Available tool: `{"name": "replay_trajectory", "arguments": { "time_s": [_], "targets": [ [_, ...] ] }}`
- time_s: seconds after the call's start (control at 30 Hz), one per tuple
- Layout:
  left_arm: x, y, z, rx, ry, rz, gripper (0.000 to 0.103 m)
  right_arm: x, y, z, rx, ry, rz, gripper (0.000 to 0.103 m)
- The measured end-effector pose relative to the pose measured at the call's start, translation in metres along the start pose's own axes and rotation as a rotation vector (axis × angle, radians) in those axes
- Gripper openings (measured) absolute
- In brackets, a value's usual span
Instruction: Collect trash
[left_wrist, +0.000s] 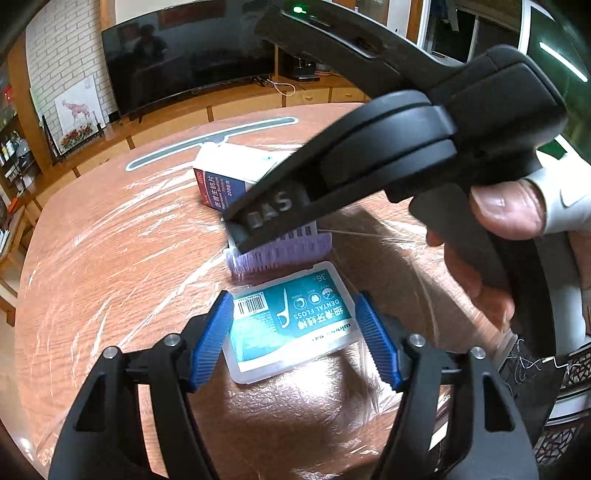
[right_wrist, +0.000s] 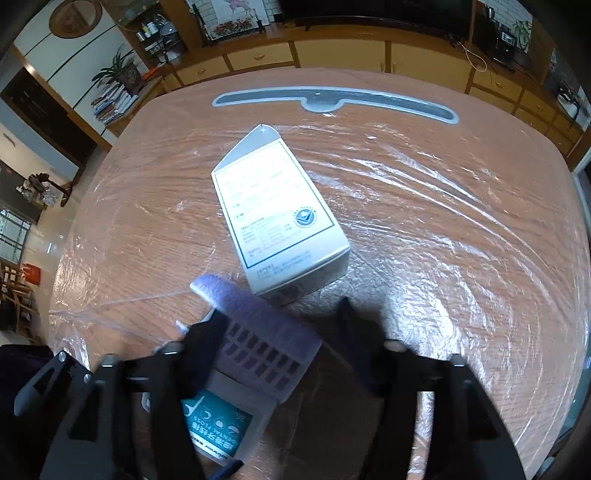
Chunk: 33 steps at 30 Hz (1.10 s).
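The left gripper (left_wrist: 295, 339) straddles the dental floss box (left_wrist: 291, 317) on the plastic-wrapped wooden table (left_wrist: 110, 266); whether its blue pads (left_wrist: 212, 339) press, I cannot tell. At the box's twelve o'clock, the right gripper (right_wrist: 280, 343) grasps a purple brush (left_wrist: 280, 251), with a white carton (right_wrist: 280, 210) beyond.

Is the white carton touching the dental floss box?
Apart. Left wrist view shows the white carton beyond the dental floss box, with the purple brush lying between them.
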<state>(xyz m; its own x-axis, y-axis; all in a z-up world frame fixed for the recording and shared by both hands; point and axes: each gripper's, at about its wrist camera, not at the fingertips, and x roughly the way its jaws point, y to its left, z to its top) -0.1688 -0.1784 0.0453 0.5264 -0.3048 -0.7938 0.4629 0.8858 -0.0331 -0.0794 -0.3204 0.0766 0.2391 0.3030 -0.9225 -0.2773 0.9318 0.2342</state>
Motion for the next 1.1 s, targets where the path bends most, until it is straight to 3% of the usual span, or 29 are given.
{"name": "replay_trajectory", "arguments": {
  "time_s": [0.23,0.4,0.6,0.77,0.87,0.93,1.03,1.07,1.1],
  "targets": [
    [0.000,0.013,0.000,-0.033,-0.002,0.006,0.071,-0.002,0.009,0.004,0.040,0.014,0.016,0.072],
    [0.001,0.015,0.000,-0.040,0.005,-0.003,0.071,-0.002,0.021,0.008,-0.017,0.012,-0.035,0.073],
    [0.008,0.004,0.006,-0.001,0.005,0.037,0.071,0.006,0.017,0.012,0.034,0.061,0.026,0.073],
    [0.012,-0.003,0.006,0.031,0.004,0.076,0.072,0.013,0.027,0.019,0.015,0.076,-0.048,0.073],
    [0.015,-0.009,0.006,0.064,0.020,0.078,0.074,0.015,0.030,0.024,-0.002,0.098,-0.047,0.073],
    [0.015,-0.012,0.006,0.082,0.021,0.063,0.074,0.015,0.032,0.026,-0.014,0.096,-0.041,0.066],
    [0.012,-0.010,0.005,0.094,0.009,0.029,0.061,0.014,0.030,0.027,-0.028,0.085,-0.055,0.055],
    [0.012,-0.007,0.008,0.089,0.009,0.015,0.054,0.012,0.028,0.025,-0.024,0.079,-0.042,0.051],
    [0.009,-0.005,0.008,0.078,0.007,-0.009,0.036,0.011,0.026,0.024,-0.020,0.074,-0.028,0.046]
  ]
}}
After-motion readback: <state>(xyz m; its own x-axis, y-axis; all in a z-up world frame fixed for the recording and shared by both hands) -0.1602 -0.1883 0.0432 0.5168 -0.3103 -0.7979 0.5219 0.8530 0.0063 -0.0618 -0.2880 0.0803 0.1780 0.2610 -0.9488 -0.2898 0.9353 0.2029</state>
